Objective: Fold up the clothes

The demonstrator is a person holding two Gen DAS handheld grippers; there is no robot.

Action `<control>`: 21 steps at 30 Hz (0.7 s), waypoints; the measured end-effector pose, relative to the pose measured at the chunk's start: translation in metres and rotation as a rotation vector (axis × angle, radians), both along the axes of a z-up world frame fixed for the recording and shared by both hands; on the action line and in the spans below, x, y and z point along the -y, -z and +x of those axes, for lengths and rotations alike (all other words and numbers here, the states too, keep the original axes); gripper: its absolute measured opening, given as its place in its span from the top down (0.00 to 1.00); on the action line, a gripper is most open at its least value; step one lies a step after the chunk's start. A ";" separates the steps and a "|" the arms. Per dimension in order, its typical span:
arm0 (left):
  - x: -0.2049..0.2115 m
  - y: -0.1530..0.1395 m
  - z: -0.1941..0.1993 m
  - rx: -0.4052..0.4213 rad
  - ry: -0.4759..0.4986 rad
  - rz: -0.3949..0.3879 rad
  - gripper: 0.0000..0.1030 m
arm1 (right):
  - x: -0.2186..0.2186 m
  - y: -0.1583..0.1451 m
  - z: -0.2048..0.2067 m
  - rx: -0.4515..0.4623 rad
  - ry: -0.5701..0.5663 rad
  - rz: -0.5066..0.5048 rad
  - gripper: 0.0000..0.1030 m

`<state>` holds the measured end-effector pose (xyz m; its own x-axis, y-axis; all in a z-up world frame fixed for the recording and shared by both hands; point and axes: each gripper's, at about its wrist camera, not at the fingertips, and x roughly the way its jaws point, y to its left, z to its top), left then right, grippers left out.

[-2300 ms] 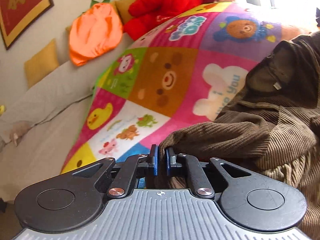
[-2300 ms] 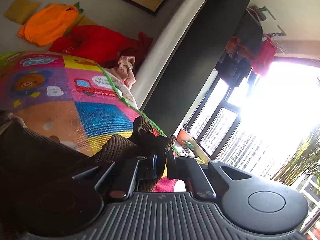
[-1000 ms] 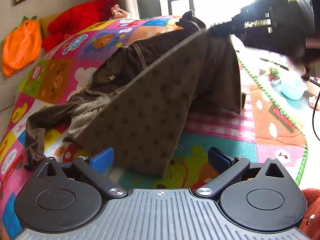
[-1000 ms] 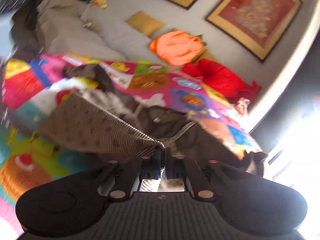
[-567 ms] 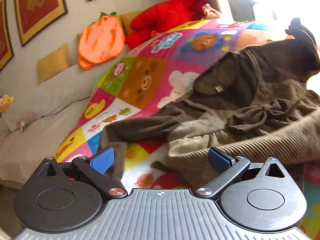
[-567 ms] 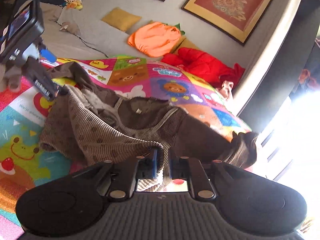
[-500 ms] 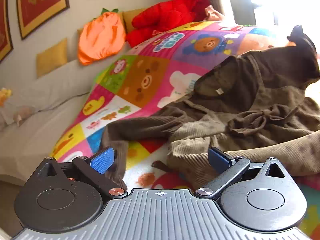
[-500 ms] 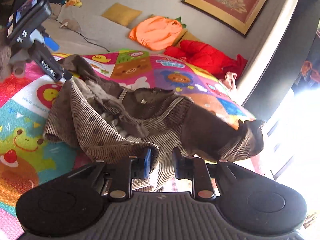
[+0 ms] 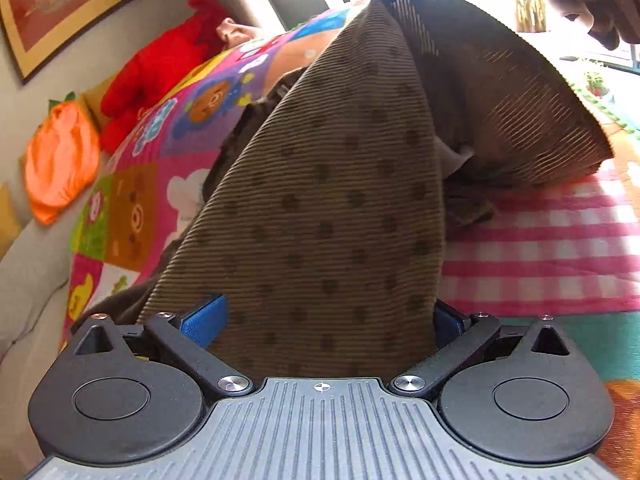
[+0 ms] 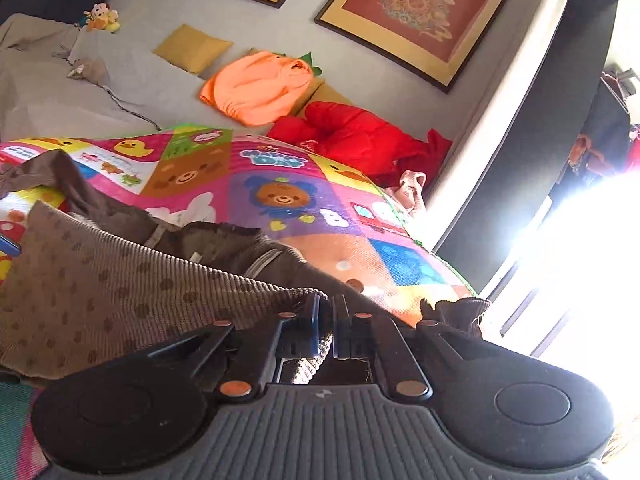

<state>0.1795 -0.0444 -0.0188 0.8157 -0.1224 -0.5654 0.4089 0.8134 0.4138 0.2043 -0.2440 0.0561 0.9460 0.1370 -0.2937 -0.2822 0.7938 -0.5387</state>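
up close, brown garment (image 9: 320, 220) between spread jaws

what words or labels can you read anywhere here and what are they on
Play mat: a blue bubble-letter logo on a pink square, too blurred to read.
Play mat, near edge: small blue print on a white square, cut off and blurred.
Brown garment: small neck tag, blank or too small.
Nothing else legible.

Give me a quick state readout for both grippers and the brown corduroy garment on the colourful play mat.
Left gripper: open, jaws wide apart, cloth draped between them, not clamped.
Right gripper: shut on the garment's edge.
Brown dotted corduroy garment: partly lifted, hanging from the right gripper, the rest bunched on the mat.
Colourful cartoon play mat: spread flat under the garment.
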 end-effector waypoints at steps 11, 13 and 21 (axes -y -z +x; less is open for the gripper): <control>-0.147 -0.055 0.067 0.026 -0.330 -0.139 0.19 | 0.028 0.012 0.060 -0.112 0.115 0.092 0.62; -0.164 -0.058 0.054 -0.054 -0.304 -0.272 0.12 | 0.052 -0.002 0.036 -0.154 0.120 0.244 0.51; -0.153 -0.017 0.016 -0.268 -0.269 -0.440 0.10 | 0.044 0.050 -0.051 -0.502 -0.026 0.469 0.39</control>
